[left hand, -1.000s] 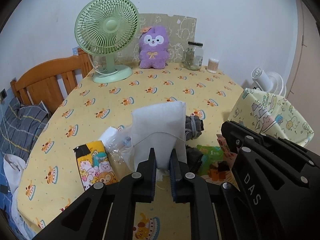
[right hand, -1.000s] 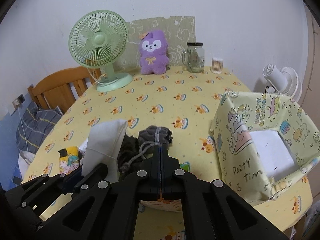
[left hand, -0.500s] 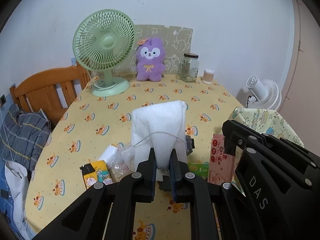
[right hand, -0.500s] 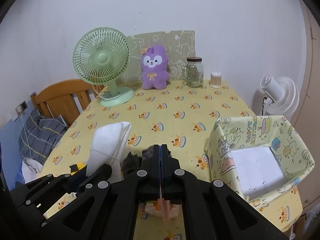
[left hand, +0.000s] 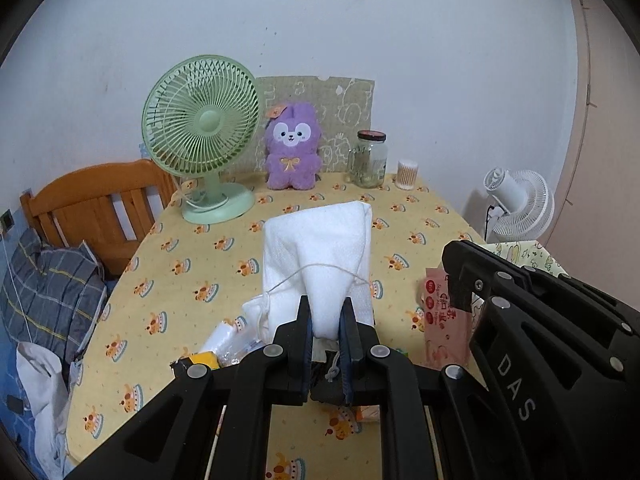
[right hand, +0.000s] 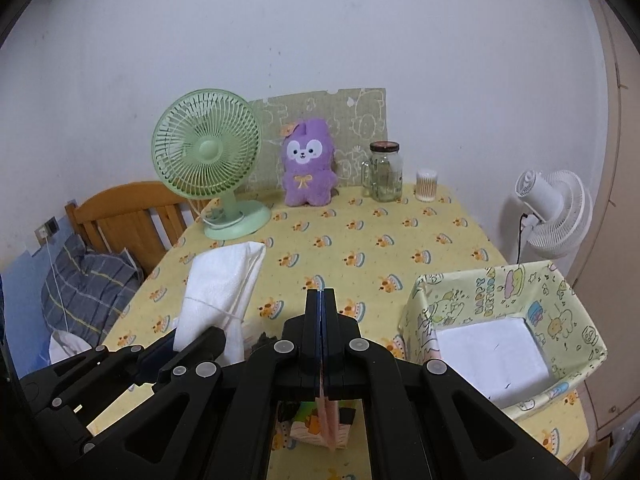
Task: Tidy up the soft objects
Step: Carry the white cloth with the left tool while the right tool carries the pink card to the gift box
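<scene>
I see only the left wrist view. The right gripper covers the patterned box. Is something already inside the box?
Observer: In the right wrist view, the patterned box is open on top, with only a flat white layer on its bottom.
Operator: Does the right gripper hold the pink packet?
Observer: Yes. The right gripper is shut, and the pink packet hangs edge-on below its fingers.
Operator: Is the white towel over the box?
Observer: No. The white towel, in the left gripper, is well left of the box, above the yellow tablecloth.
</scene>
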The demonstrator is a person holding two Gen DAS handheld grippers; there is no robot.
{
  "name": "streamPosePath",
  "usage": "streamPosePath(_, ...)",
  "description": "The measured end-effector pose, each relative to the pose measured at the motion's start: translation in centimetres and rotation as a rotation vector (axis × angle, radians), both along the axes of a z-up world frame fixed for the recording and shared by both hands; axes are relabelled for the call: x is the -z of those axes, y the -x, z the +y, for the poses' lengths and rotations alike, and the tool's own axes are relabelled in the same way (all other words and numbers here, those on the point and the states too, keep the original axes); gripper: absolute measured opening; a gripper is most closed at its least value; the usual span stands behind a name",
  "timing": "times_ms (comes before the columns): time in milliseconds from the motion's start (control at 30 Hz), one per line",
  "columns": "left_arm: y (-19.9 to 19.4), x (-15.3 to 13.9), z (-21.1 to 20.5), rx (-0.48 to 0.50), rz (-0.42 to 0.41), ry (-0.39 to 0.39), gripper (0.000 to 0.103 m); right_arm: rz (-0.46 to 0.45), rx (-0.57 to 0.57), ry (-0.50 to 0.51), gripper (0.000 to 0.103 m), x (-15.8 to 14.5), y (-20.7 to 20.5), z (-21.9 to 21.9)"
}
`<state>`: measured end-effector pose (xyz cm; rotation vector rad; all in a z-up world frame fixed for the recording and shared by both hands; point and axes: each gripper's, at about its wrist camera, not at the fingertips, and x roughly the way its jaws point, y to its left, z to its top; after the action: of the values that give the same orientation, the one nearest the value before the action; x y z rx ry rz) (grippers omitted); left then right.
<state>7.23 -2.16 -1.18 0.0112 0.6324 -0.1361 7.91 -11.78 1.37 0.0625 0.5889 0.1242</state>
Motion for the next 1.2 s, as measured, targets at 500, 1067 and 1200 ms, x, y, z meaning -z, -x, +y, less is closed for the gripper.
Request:
streamPosePath(500,0.0,-1.2,-1.7,0.003,-0.024,-0.006,0.009,-0.015,0.006,0.001,0.003,-1.1,-0.2,-1.6)
streamPosePath(1067,-0.7,-3.2,-6.0,0.024,-0.055,-0.008,0.009,-0.050,0.024,0.005,0.003,-3.1,-0.9,-6.2)
streamPosePath(1200,-1.1,-3.4,-7.3,0.037,-0.055,-0.004,0.009,-0.055,0.037,0.012,0.003,-3.5,-1.1,-7.5)
